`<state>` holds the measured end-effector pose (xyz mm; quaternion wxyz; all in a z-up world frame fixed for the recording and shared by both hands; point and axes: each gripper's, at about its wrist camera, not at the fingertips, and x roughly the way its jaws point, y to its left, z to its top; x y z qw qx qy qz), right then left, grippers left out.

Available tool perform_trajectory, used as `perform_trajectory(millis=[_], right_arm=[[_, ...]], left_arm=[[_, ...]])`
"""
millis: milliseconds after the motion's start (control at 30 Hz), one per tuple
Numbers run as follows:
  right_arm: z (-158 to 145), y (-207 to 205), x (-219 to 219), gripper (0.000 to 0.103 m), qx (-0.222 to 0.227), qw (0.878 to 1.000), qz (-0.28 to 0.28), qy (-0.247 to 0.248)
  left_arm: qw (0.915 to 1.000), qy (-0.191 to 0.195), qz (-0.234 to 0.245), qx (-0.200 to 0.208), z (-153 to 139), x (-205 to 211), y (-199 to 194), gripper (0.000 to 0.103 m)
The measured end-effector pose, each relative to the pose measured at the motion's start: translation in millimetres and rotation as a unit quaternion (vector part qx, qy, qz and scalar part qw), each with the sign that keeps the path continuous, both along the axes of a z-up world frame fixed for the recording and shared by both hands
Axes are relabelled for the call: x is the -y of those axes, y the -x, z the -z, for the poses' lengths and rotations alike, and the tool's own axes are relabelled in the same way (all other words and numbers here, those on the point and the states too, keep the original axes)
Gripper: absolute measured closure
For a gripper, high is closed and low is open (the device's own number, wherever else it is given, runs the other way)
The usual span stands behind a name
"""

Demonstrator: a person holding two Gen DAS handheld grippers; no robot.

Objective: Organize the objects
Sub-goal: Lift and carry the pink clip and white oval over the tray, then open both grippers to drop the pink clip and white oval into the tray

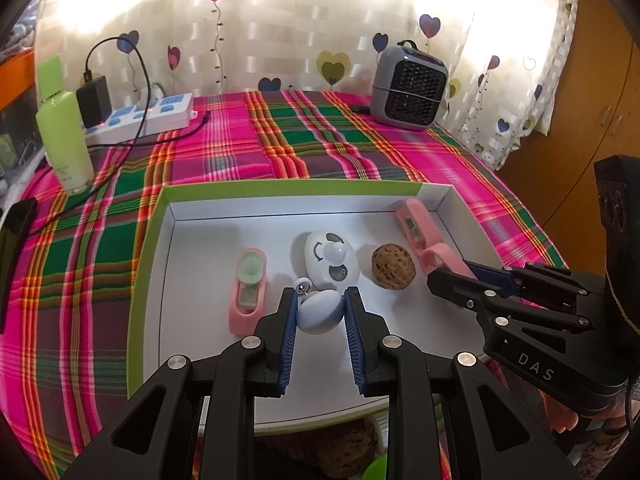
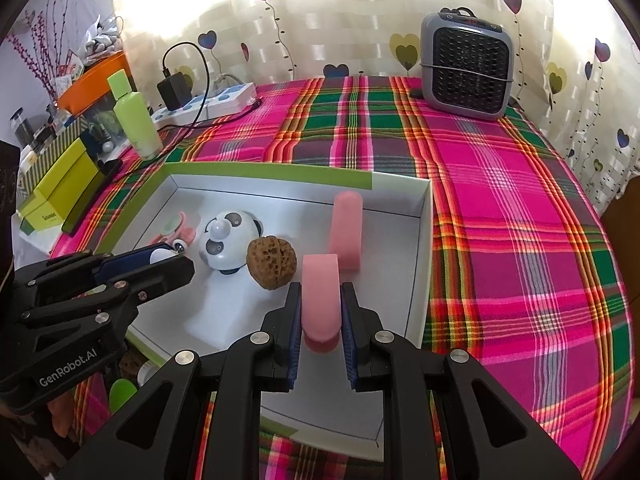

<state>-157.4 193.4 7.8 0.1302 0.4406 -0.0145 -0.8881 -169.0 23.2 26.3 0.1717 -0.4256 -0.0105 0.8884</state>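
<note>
A white box lid with a green rim lies on the plaid cloth. In it are a panda toy, a walnut, a pink-and-green clip and a pink clip. My left gripper is shut on a pale blue egg-shaped keychain low over the lid. My right gripper is shut on a second pink clip beside the walnut.
A grey heater stands at the back right. A green bottle, power strip with charger and green boxes are at the left. Another walnut lies below the lid's near edge.
</note>
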Motion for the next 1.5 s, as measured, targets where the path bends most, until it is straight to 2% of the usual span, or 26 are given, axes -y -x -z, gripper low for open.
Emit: perform_trajectory(millis=[833, 1233, 1400, 1500], right_arm=[[3.4, 2.7, 9.9, 0.084, -0.010, 1.000, -0.013, -0.026], [3.3, 1.3, 10.0, 0.084, -0.011, 1.000, -0.012, -0.021], [3.3, -0.6, 10.2, 0.084, -0.010, 1.000, -0.012, -0.022], [2.4, -2.6, 10.8, 0.083, -0.012, 1.000, -0.008, -0.027]], left_arm=[[0.9998, 0.009, -0.007, 0.015, 10.5, -0.6, 9.6, 0.081], [0.9998, 0.005, -0.009, 0.018, 10.8, 0.8, 10.5, 0.081], [0.9998, 0.008, -0.009, 0.018, 11.3, 0.7, 10.4, 0.080], [0.9998, 0.007, -0.009, 0.017, 11.2, 0.6, 10.2, 0.076]])
